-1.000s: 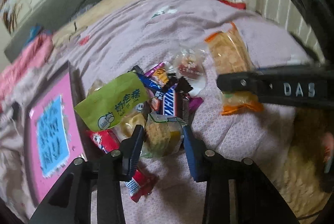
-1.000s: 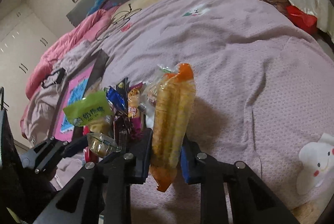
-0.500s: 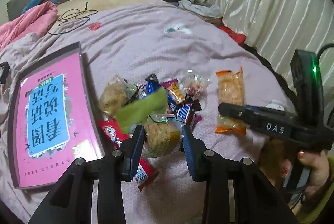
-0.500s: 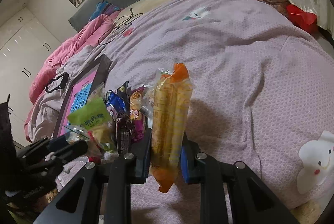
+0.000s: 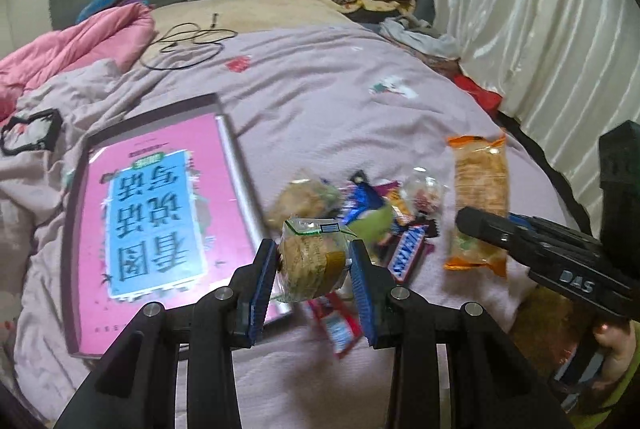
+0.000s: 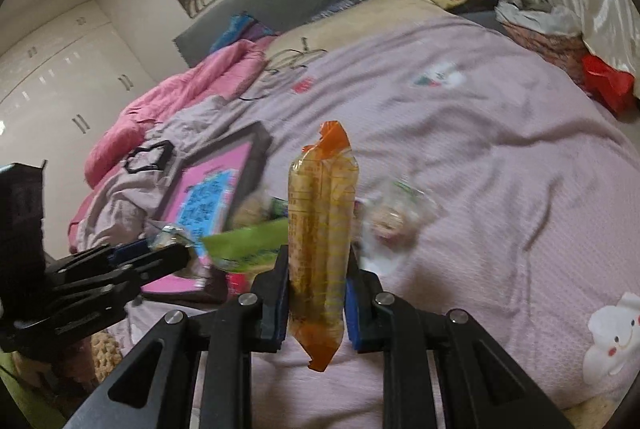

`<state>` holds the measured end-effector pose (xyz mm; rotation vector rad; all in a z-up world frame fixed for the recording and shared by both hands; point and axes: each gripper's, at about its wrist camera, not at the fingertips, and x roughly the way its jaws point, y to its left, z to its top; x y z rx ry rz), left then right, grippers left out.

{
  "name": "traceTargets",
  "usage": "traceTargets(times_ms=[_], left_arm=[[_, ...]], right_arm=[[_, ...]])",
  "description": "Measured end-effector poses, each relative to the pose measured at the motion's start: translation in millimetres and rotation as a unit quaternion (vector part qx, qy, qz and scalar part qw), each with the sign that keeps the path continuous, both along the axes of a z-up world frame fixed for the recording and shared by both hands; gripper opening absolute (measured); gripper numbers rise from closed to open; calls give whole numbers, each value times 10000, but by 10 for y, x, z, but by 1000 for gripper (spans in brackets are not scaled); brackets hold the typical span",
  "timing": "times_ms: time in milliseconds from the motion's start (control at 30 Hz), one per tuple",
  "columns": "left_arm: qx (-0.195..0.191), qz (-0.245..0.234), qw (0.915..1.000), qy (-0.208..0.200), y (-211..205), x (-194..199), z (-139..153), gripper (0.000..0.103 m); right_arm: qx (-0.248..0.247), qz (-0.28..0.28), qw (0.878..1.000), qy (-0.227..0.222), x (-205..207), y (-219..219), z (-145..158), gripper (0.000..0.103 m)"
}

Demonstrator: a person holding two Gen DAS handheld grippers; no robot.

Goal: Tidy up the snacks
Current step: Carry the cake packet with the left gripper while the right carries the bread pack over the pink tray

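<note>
Both grippers loaded. Left gripper is clamped on a round cracker pack in clear wrap; the pack sits between the blue pads, bulging forward of the tips, clear of the bed. Right gripper is clamped on a long orange-ended biscuit sleeve, long axis running forward along the fingers, one crimped end ahead of the tips, the other hanging behind and below the pads.

Key relation: the pink tray lies ahead and to the left of the left jaws, its near corner just beside the held pack. From the right jaws it is well off to the left, past the left gripper. Left hand is nearer, so I'd expect it to drop first.

The loose snack pile (chocolate bar, green pouch, small wrapped bits) lies ahead of the left jaws, slightly right, on the lilac bedspread.

Pose: both grippers pitch down toward the bed, the right one to the right of the left.
</note>
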<state>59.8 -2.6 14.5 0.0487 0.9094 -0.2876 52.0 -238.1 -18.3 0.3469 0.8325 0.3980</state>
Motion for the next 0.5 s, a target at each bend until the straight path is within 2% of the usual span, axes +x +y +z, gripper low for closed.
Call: traceTargets(times_ms=[233,500], left_arm=[[-40,507,9987,10,441,65,11,38],[-10,1147,9933,121,970,128,-65,38]], right_arm=[[140,446,9988,-157,67,426,180,23],[70,849,9963,-89,166,909,175,23]])
